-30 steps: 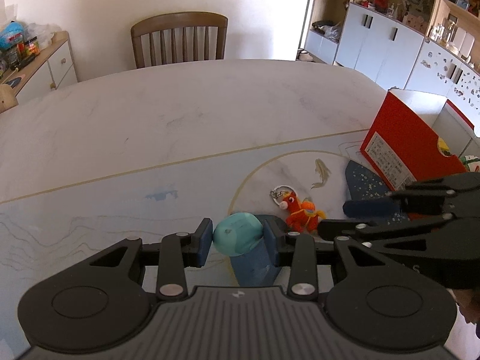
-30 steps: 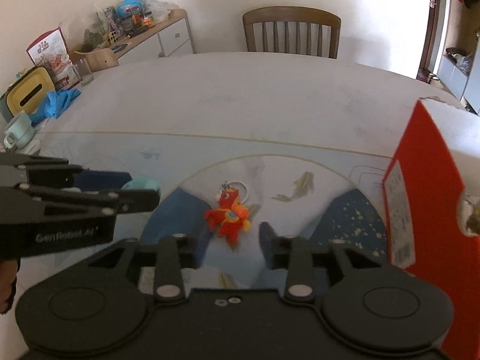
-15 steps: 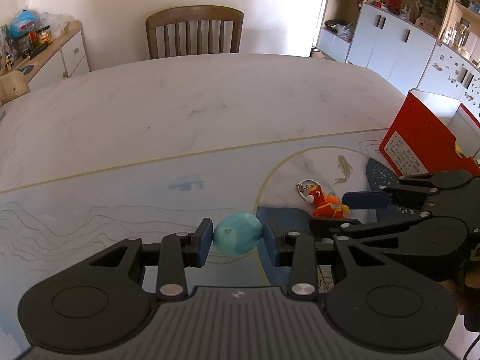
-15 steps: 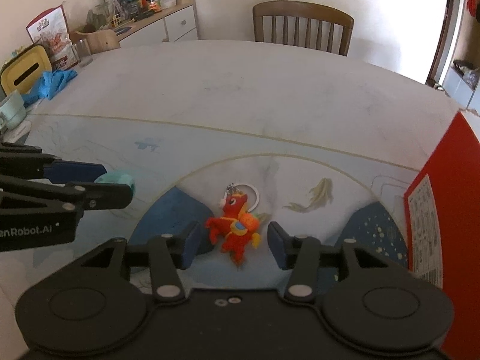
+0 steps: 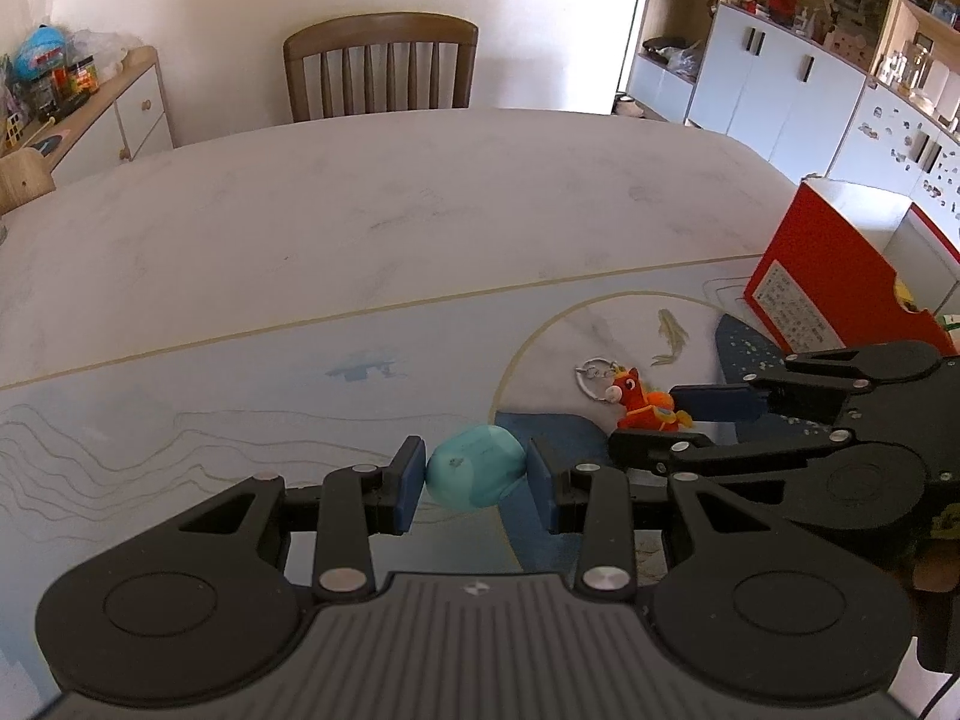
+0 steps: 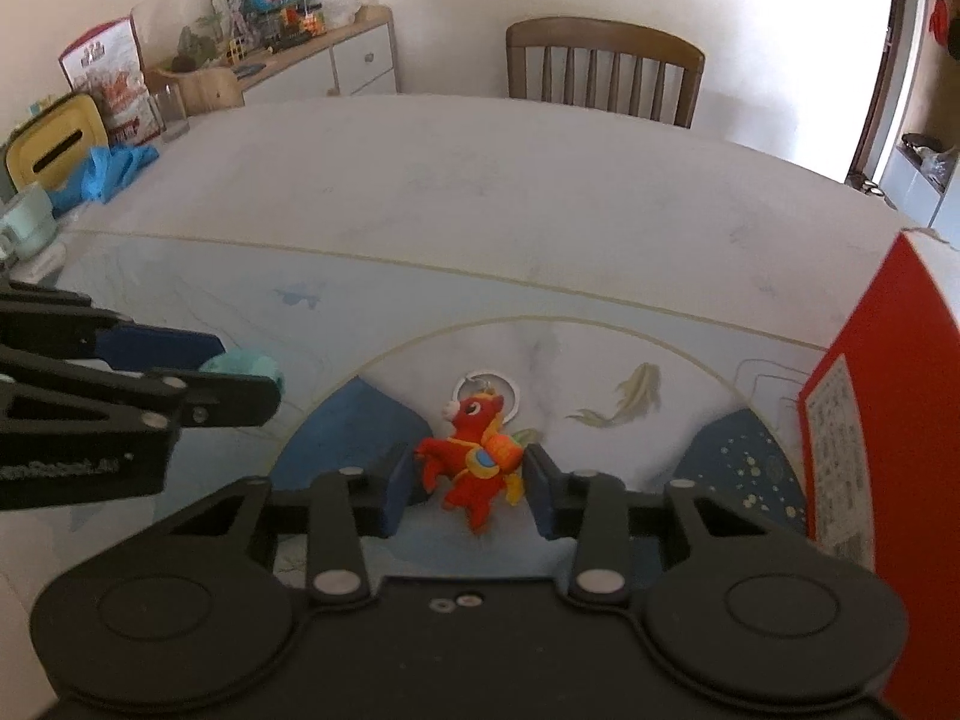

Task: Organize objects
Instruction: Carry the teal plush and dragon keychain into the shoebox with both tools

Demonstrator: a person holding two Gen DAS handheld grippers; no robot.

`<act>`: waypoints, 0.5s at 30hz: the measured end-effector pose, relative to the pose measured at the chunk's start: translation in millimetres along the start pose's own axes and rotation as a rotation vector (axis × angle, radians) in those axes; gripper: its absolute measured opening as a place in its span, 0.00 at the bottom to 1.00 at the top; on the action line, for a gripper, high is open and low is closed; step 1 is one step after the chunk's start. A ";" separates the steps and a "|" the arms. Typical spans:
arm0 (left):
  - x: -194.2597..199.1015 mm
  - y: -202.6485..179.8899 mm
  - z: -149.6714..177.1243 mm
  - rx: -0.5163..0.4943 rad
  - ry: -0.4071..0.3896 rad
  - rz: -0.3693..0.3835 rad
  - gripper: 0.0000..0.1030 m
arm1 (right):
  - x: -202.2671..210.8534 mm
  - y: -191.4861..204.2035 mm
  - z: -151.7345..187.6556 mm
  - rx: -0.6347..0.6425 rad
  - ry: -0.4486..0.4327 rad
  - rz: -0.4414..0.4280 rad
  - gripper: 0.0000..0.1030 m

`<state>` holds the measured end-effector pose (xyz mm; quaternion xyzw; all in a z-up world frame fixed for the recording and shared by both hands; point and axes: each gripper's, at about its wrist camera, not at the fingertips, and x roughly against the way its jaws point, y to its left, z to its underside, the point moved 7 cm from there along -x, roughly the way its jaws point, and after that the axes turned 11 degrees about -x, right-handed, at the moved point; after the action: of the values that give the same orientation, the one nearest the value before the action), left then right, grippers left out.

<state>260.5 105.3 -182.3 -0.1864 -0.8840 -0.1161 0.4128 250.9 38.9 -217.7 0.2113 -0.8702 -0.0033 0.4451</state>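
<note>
My left gripper [image 5: 474,483] is shut on a teal egg-shaped toy [image 5: 477,474] and holds it above the patterned mat; the toy also shows in the right wrist view [image 6: 243,363]. A red-orange plush horse keychain [image 6: 471,459] lies on the mat. My right gripper [image 6: 471,483] is open, with its fingers on either side of the horse, close to it. In the left wrist view the horse [image 5: 645,399] lies between the right gripper's fingers [image 5: 717,402].
A red box [image 5: 828,282] stands open at the mat's right edge, also in the right wrist view [image 6: 894,396]. A wooden chair [image 5: 381,63] stands at the table's far side. A yellow container [image 6: 51,144], blue cloth [image 6: 102,171] and glass [image 6: 171,114] sit far left.
My right gripper has moved forward over the mat until its fingers straddle the plush horse, and they have narrowed. My left gripper keeps hold of the teal toy and has shifted left.
</note>
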 end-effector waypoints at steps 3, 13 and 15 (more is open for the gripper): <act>7.2 -6.9 -4.6 -0.012 -0.010 0.008 0.35 | 15.9 -1.8 -2.1 -0.017 -0.018 -0.017 0.36; 44.2 -45.6 -25.3 -0.074 -0.046 0.051 0.35 | 87.0 -26.4 -9.5 -0.104 -0.062 -0.078 0.36; 51.5 -56.1 -30.4 -0.094 -0.050 0.056 0.35 | 102.6 -32.8 -10.7 -0.106 -0.075 -0.077 0.36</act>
<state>227.1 55.8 -126.1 -0.2329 -0.8820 -0.1413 0.3845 218.4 -27.1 -138.3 0.2207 -0.8760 -0.0743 0.4224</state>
